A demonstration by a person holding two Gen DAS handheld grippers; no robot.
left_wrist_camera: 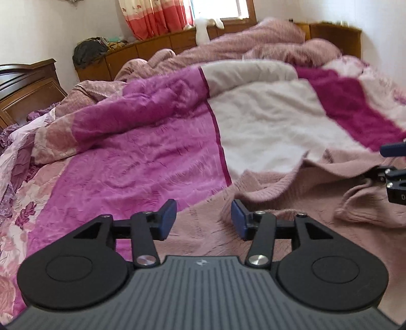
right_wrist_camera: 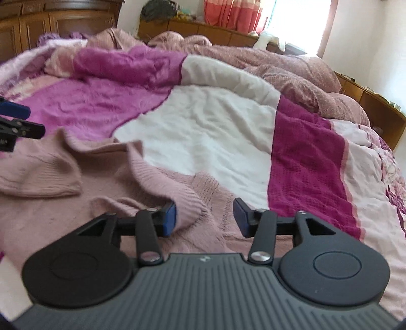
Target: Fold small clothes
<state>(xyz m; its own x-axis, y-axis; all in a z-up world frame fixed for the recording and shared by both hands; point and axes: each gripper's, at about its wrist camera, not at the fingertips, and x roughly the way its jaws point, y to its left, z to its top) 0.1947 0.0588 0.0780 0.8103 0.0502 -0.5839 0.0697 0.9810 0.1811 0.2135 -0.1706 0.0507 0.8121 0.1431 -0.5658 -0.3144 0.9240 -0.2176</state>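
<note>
A dusty pink knit sweater (left_wrist_camera: 291,198) lies rumpled on the bed; it also shows in the right wrist view (right_wrist_camera: 106,193). My left gripper (left_wrist_camera: 204,219) is open and empty, just above the sweater's left edge. My right gripper (right_wrist_camera: 204,218) is open, low over the sweater, with a ribbed cuff or hem fold (right_wrist_camera: 187,205) lying beside its left finger. The right gripper also shows at the right edge of the left wrist view (left_wrist_camera: 393,162). The left gripper shows at the left edge of the right wrist view (right_wrist_camera: 15,121).
The bed is covered by a magenta, white and pink patchwork blanket (left_wrist_camera: 142,157) and a bunched pink quilt (left_wrist_camera: 253,43) behind. A wooden headboard (left_wrist_camera: 28,86) stands at left, wooden cabinets (right_wrist_camera: 375,106) along the far side, curtains (left_wrist_camera: 157,17) by the window.
</note>
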